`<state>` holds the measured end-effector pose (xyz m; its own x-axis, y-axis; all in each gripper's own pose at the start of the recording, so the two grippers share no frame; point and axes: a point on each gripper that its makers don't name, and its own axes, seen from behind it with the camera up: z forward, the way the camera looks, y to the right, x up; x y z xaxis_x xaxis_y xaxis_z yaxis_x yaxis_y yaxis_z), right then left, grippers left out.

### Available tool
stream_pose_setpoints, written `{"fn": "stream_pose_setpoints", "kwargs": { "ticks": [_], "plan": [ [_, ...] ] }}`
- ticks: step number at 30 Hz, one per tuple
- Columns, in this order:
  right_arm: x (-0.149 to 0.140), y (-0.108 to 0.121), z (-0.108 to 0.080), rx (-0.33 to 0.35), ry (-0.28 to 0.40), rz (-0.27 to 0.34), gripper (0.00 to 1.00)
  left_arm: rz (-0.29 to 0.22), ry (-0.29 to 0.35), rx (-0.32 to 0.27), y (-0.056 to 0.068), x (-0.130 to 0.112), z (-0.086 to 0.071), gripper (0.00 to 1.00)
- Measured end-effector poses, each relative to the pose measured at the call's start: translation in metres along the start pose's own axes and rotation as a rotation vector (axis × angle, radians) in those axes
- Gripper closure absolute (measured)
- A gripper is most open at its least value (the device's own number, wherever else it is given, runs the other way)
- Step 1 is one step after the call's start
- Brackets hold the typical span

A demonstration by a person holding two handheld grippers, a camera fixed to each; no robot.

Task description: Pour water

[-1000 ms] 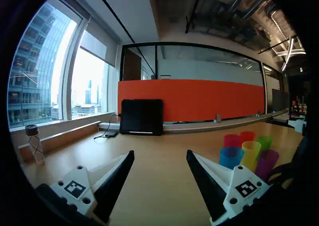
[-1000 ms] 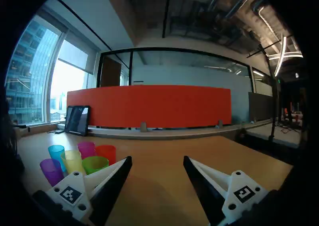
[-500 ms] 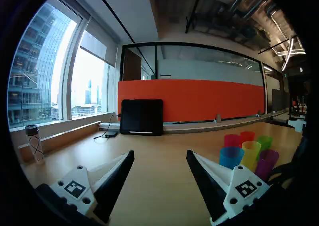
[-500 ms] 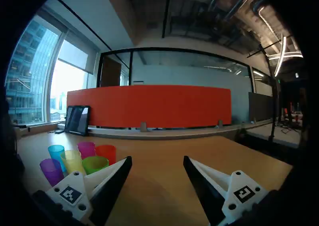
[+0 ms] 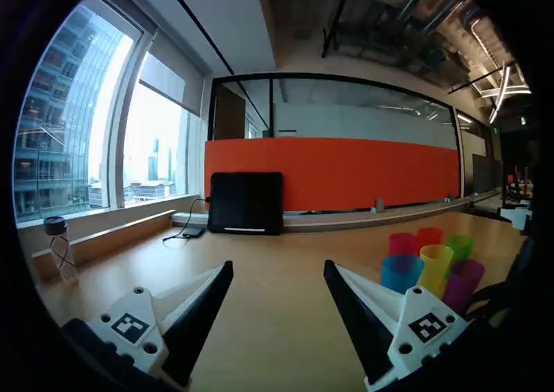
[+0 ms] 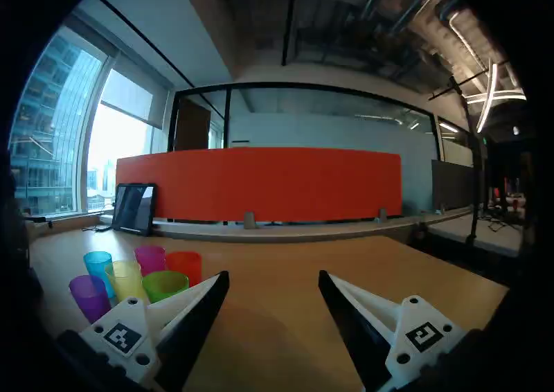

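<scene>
Jaws of the left gripper (image 5: 278,264) gape empty over the table (image 5: 277,340). The coloured cups (image 5: 435,264) cluster upright just off its right finger, so they lie left of the right gripper (image 6: 273,275), which is also spread and empty. Neither gripper seems clearly nearer to them.

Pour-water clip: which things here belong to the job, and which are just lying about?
For the job: coloured cups; probably the bottle on the window ledge; left gripper and right gripper, both open and empty.
Lying about: black tablet; orange partition.
</scene>
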<state>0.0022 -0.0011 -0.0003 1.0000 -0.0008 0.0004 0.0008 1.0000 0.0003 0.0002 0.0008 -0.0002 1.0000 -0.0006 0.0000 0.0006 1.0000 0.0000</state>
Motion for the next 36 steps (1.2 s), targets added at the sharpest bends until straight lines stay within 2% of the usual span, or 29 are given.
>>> {"fn": "stream_pose_setpoints", "kwargs": {
  "ticks": [9, 15, 21, 29, 36],
  "plan": [
    [-0.001, 0.000, 0.001, 0.000, 0.000, 0.000, 0.00, 0.001, 0.000, -0.002, -0.001, 0.000, 0.000, 0.03],
    [-0.002, -0.001, 0.002, 0.004, 0.000, -0.001, 0.00, 0.001, 0.000, -0.013, 0.003, 0.001, 0.001, 0.03],
    [-0.002, -0.003, 0.002, 0.013, -0.007, -0.003, 0.00, 0.000, -0.008, 0.010, -0.003, 0.002, 0.004, 0.03],
    [0.004, -0.006, 0.004, 0.035, -0.044, 0.008, 0.00, 0.007, -0.007, 0.010, -0.003, 0.026, 0.008, 0.03],
    [0.045, -0.007, 0.011, 0.071, -0.045, 0.018, 0.00, -0.006, -0.021, -0.002, -0.003, 0.056, 0.017, 0.03]
  ]
}}
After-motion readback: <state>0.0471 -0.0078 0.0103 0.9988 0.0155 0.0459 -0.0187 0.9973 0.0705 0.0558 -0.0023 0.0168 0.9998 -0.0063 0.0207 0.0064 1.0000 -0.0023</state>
